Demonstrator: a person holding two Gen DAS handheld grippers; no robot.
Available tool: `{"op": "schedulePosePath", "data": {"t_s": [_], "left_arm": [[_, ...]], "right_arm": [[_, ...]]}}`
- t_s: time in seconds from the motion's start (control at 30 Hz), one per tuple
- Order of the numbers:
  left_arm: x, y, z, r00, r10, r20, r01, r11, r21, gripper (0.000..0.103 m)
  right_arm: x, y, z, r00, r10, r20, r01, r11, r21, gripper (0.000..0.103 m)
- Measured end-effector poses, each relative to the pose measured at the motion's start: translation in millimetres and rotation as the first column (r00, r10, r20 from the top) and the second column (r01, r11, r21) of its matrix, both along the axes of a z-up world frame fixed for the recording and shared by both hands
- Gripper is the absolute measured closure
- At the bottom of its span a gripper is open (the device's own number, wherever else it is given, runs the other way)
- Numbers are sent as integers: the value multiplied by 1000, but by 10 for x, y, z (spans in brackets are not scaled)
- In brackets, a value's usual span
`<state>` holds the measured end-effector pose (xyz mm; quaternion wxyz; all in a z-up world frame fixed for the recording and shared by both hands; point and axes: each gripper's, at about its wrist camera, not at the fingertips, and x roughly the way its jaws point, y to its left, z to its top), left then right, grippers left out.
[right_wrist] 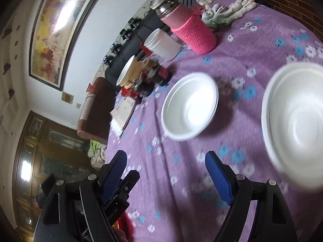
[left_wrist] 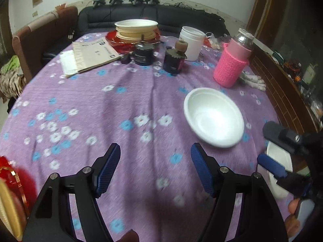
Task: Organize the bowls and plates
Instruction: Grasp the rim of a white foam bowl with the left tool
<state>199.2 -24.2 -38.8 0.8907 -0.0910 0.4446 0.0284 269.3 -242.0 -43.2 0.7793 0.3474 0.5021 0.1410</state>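
Observation:
A white bowl [left_wrist: 214,117] sits on the purple flowered tablecloth [left_wrist: 113,111], ahead and right of my open, empty left gripper [left_wrist: 155,167]. It also shows in the right wrist view [right_wrist: 189,105]. A second white bowl [right_wrist: 294,121] lies at the right, partly seen in the left wrist view [left_wrist: 279,161] behind the right gripper [left_wrist: 270,145]. My right gripper [right_wrist: 165,173] is open and empty above the cloth, tilted. A stack of white and tan plates and bowls [left_wrist: 137,30] rests on a red plate at the far side. A red and tan dish [left_wrist: 12,191] shows at lower left.
A pink-sleeved bottle [left_wrist: 232,64], a white tub [left_wrist: 191,42], two dark jars [left_wrist: 159,57], papers [left_wrist: 90,54] and white gloves [left_wrist: 252,80] stand on the far half of the table. A sofa and chair lie beyond; a brick wall is at right.

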Motion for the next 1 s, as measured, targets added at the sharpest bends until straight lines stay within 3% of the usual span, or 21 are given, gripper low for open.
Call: {"op": "schedulePosePath", "data": {"t_s": [0.2, 0.4, 0.63, 0.7, 0.8, 0.83, 1.0], "left_arm": [[455, -144, -83, 1000, 10, -2, -10, 999, -33, 31], [766, -265, -273, 999, 28, -31, -29, 999, -28, 32], [898, -362, -447, 999, 21, -45, -21, 1000, 4, 32], [920, -376, -487, 998, 22, -53, -21, 999, 24, 39], [956, -402, -553, 997, 16, -75, -12, 998, 58, 60], [960, -415, -564, 997, 10, -77, -5, 998, 65, 61], [909, -538, -526, 998, -42, -57, 48, 993, 104, 83]], "right_arm": [[376, -158, -196, 997, -66, -45, 63, 996, -64, 24], [623, -184, -366, 993, -81, -85, 69, 989, -134, 41], [755, -164, -511, 990, -79, -113, 55, 978, -203, 51], [767, -157, -545, 990, -78, -121, 52, 977, -208, 56], [770, -126, -582, 989, -69, -128, 38, 973, -228, 63], [771, -115, -597, 989, -66, -132, 34, 972, -233, 65], [747, -56, -627, 989, -41, -140, 5, 969, -249, 88]]}}
